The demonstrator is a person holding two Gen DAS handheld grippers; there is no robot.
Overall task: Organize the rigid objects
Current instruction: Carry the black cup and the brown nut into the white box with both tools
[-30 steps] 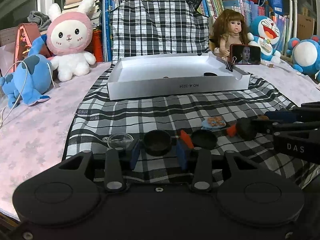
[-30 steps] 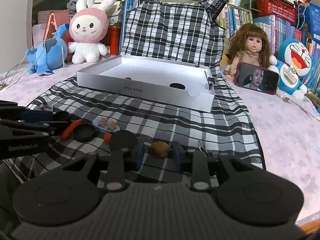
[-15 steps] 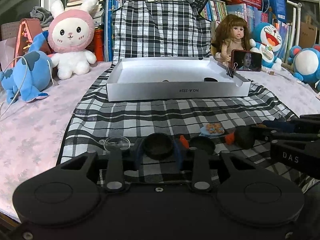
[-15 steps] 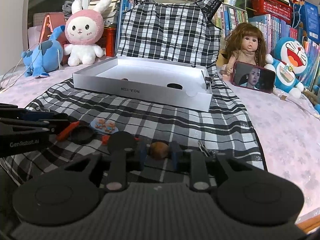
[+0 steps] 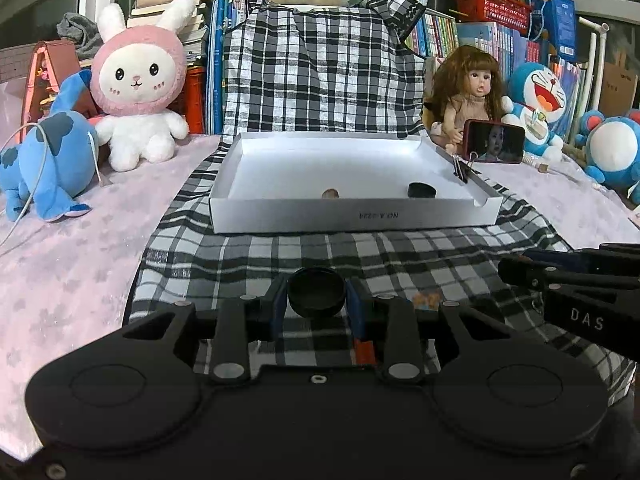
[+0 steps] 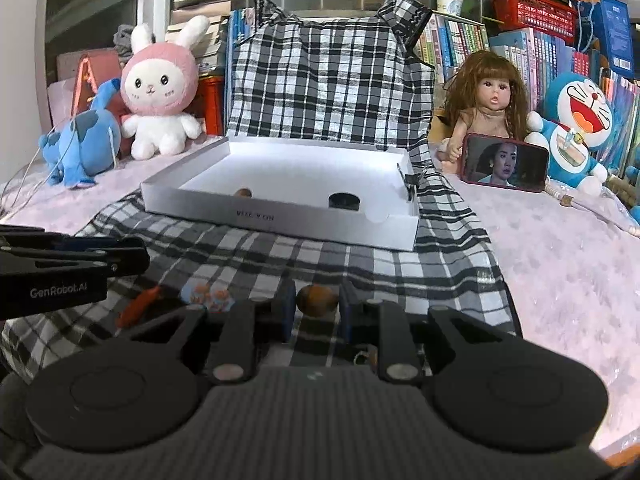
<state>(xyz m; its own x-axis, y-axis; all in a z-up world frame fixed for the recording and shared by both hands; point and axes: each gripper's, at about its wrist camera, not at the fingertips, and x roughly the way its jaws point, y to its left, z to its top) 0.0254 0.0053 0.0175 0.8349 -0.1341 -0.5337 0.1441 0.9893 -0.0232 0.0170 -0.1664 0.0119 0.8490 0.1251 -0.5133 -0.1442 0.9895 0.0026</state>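
- Nearest in the left wrist view, the left gripper (image 5: pixel 316 306) has its fingers clamped on a round black plastic cap (image 5: pixel 316 293), which sits squarely between the blue pads and looks lifted clear of the black-and-white checked cloth (image 5: pixel 248 264). The jaws have just been closing on it.
- Nearest in the right wrist view, the right gripper (image 6: pixel 317 310) has its fingers nearly together, pinching a small brown rounded nut-like object (image 6: pixel 317 299). These jaws have also just been closing, with the nut between them.
- Just beyond the grippers, a small flat card with orange cartoon figures (image 6: pixel 207 295) and an orange-red strip (image 6: pixel 138 307) lie loose on the cloth.
- Farther off, a shallow white cardboard box tray (image 5: pixel 352 216) rests on the cloth. It already holds another black cap (image 5: pixel 421 190) and a brown round piece (image 5: pixel 330 194), well apart from each other.
- The step in hand appears to be carrying both pieces to the tray. To do it well, keep both grips firm and raise each piece enough to clear the near wall.
- Releasing the cap beside the black cap and the nut beside the brown piece would likely keep like with like.
- The round nut may roll, so let it go low over the tray floor.
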